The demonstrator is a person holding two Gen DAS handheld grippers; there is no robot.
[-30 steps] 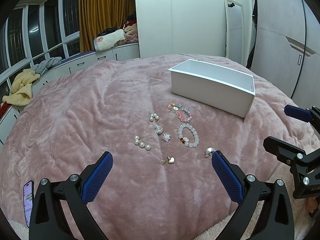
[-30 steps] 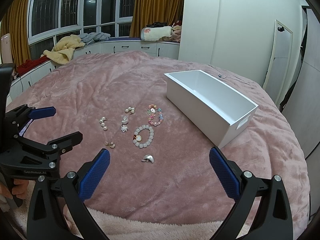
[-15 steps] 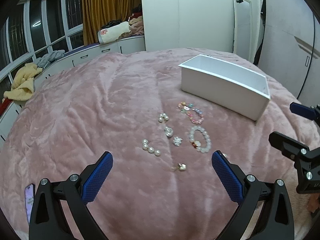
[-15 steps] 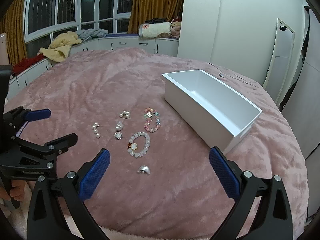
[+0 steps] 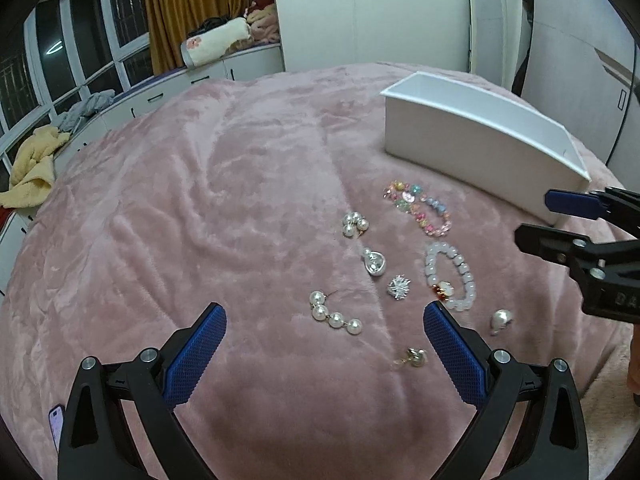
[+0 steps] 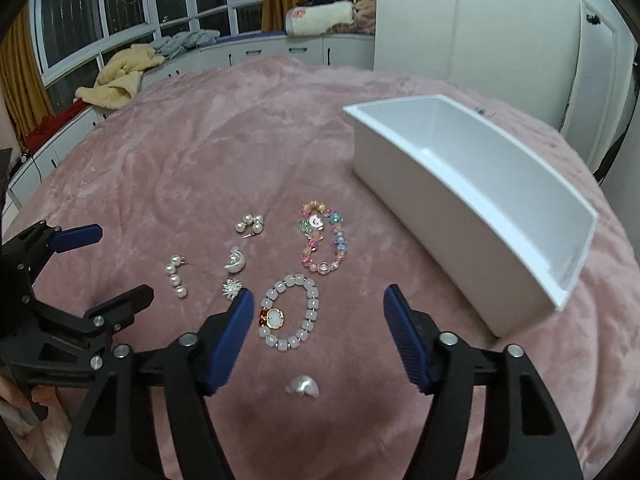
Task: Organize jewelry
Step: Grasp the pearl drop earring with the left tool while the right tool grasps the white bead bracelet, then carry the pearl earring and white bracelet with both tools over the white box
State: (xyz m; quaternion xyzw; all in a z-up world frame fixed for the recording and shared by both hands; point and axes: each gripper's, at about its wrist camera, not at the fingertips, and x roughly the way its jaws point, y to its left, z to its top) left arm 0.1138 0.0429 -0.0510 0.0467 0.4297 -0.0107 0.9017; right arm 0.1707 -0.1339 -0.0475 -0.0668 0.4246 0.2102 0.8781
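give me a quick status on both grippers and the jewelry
Left gripper and right gripper open, holding nothing. Jewelry loose on the pink blanket; white bead bracelet between the right jaws. White box empty. Nothing blocking.

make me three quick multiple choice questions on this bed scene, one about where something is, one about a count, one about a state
1. Where does the multicoloured bead bracelet lie?
A. inside the white rectangular box
B. on the pink plush blanket, between the box and the pale white bead bracelet
C. in the right gripper

2. How many bead bracelets are on the blanket?
A. one
B. two
C. four

3. What is the state of the right gripper?
A. open, holding nothing
B. shut on a pearl earring
C. shut on the box rim

Answers:
1. B: it rests on the pink plush blanket, with the white rectangular box beyond it and the pale white bead bracelet nearer the camera.
2. B: only the multicoloured loop and the pale white loop show.
3. A: its blue pads stand wide apart above the pale bracelet, gripping nothing.
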